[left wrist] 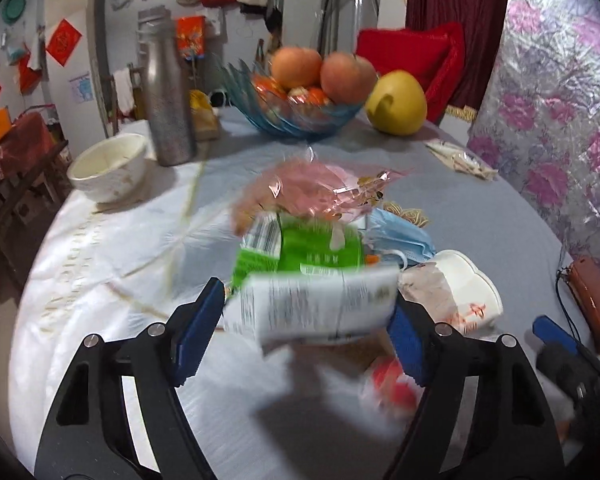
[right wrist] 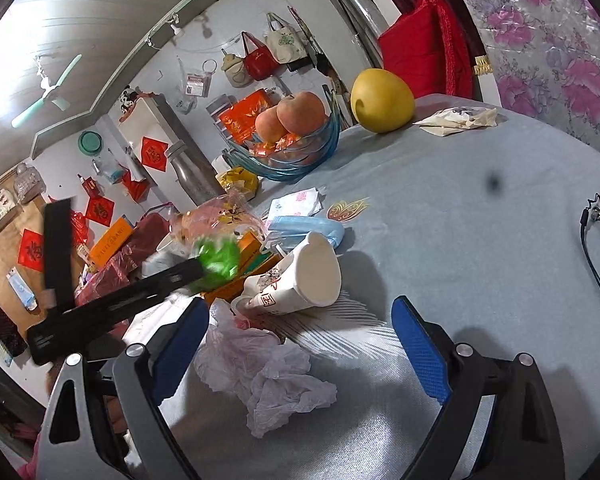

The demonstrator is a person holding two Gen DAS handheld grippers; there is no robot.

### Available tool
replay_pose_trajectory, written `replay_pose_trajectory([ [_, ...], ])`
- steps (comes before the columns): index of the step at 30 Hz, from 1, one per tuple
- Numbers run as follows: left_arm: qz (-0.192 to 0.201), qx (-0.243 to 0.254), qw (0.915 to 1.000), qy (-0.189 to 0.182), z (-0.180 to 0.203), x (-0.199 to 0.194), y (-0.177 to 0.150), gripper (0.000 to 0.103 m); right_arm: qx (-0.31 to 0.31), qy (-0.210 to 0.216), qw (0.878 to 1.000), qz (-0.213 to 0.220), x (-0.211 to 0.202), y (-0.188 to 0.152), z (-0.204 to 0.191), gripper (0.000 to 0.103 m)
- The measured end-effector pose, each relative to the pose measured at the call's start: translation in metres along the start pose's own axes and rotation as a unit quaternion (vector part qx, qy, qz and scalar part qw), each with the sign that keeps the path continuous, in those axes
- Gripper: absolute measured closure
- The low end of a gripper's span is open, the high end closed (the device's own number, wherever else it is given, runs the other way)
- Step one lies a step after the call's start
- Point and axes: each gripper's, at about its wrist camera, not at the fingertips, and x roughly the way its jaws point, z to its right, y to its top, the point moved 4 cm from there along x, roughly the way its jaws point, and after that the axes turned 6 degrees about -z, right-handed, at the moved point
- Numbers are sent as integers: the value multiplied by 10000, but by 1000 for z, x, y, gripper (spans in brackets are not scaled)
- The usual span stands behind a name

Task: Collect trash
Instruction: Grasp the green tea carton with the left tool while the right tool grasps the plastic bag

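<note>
My left gripper (left wrist: 306,326) is shut on a green and white carton (left wrist: 300,276), blurred and held above the table; it shows as a green blur (right wrist: 218,258) in the right wrist view. A pink plastic wrapper (left wrist: 312,190), a blue face mask (left wrist: 400,236) and a tipped paper cup (left wrist: 460,288) lie beyond it. My right gripper (right wrist: 300,344) is open and empty, low over the table. A crumpled pale plastic bag (right wrist: 268,372) lies between its fingers, and the paper cup (right wrist: 300,276) and mask (right wrist: 308,228) lie beyond.
A blue glass fruit bowl (left wrist: 296,120) with apples, a yellow pomelo (left wrist: 396,104), a steel bottle (left wrist: 166,92) and a white bowl (left wrist: 108,168) stand at the back. A folded wrapper (right wrist: 456,120) lies far right. A brown case with a cord (left wrist: 592,304) sits at the right edge.
</note>
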Motion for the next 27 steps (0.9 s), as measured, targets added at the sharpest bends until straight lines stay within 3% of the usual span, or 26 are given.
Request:
replay_pose_trajectory([
  [2,83,-61,9999,2,-8,-15,-7,30,-8,-6,10000,1,0,0,0,12],
  [3,122,-90,9999,-16,-12,-22,-11,36,-18,-14,10000,5,0,0,0,12],
  [7,210,-173,9996,12,-34,-53,-37,36,-42,-23,10000,12,-2,0,-2,12],
  [11,-1,-369,9993,91,-53,-61,-67,36,-58,-44,10000,18,-2,-1,-2,12],
  [14,-216,-565,9981,-64,-61,-57,-85,26,-58,-58,10000,22,-3,-2,-3,12],
  [16,-198,-587,9980,-99,-62,-58,-90,15,-55,-71,10000,20,-2,-2,-3,12],
  [18,-152,-474,9987,-135,-59,-61,-92,11,-47,-69,10000,18,-3,-2,-3,12],
  [24,-247,-189,9986,-424,-36,-57,-94,9,-35,-12,10000,-9,-2,-3,-3,12],
  [27,-276,117,9991,-303,-21,-49,-94,7,-18,18,10000,-21,-2,-4,-4,12],
])
